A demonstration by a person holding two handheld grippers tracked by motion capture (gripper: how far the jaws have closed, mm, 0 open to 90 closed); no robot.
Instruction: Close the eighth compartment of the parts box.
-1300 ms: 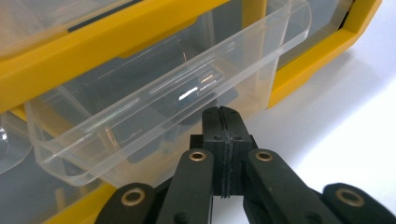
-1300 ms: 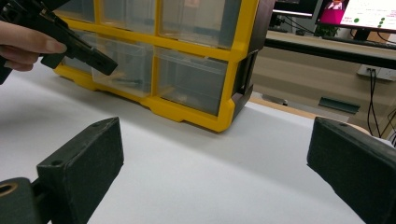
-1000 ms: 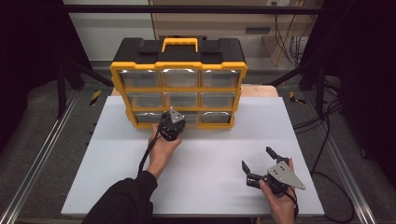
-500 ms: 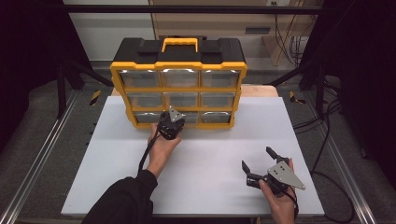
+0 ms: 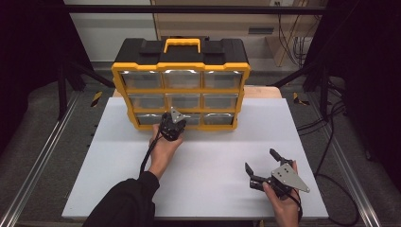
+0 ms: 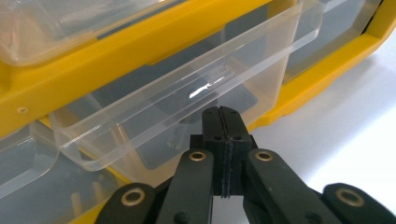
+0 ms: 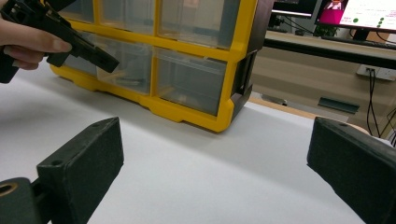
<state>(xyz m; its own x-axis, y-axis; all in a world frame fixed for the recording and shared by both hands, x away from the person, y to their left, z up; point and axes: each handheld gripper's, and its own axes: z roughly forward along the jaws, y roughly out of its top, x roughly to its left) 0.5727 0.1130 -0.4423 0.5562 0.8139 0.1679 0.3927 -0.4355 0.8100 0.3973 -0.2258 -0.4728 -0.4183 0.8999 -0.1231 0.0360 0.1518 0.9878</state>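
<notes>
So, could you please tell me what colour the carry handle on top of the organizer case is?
Yellow; the carry handle shows best in the high view.

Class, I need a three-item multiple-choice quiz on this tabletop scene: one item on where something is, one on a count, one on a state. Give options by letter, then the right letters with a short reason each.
1. Where is the left claw?
A. at the bottom middle drawer of the organizer
B. on top of the carry handle
C. at the table's right edge

2. How many clear drawers does the organizer's front show?
A. four
B. six
C. nine

3. How does the right claw stand?
A. shut on a drawer
B. open, with nothing in it
C. shut on a cable

Answers:
1 A: the high view shows it at the bottom row, in the middle.
2 C: three rows of three.
3 B: its jaws stand wide apart over bare white table.
</notes>
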